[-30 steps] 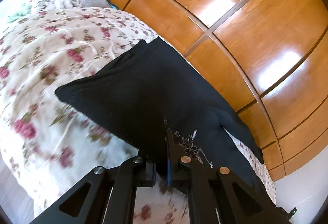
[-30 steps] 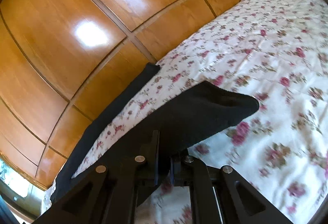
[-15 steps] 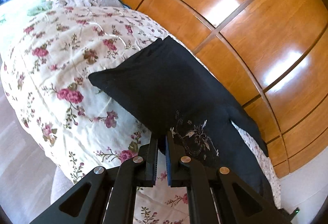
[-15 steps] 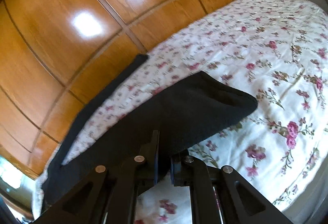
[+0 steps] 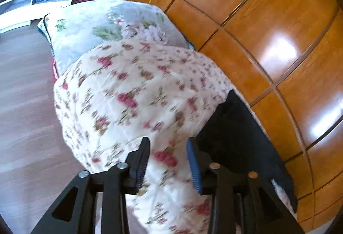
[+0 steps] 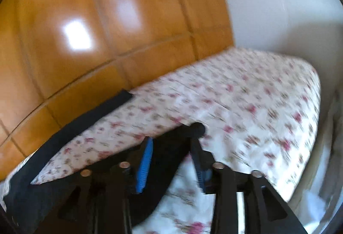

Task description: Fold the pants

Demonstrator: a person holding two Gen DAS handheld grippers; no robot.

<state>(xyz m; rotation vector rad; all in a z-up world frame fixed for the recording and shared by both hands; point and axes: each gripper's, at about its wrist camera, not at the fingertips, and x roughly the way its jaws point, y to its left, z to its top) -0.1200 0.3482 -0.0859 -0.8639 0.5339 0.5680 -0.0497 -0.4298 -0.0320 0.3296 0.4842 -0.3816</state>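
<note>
Both grippers have just been opening, and the black pants lie released on the flowered bed.

Left gripper (image 5: 168, 162) stands parted over bare bedspread (image 5: 133, 92) with nothing between its jaws; the pants (image 5: 240, 139) lie just to its right along the wooden wardrobe (image 5: 278, 45). Right gripper (image 6: 171, 159) is also spread, pads clear of the cloth, though a pants (image 6: 169, 144) corner sits between its jaws. Risk, as I judge it: pulling away could snag that corner on a pad and drag the fold open, or the edge near the wardrobe could slip off the bed.
</note>
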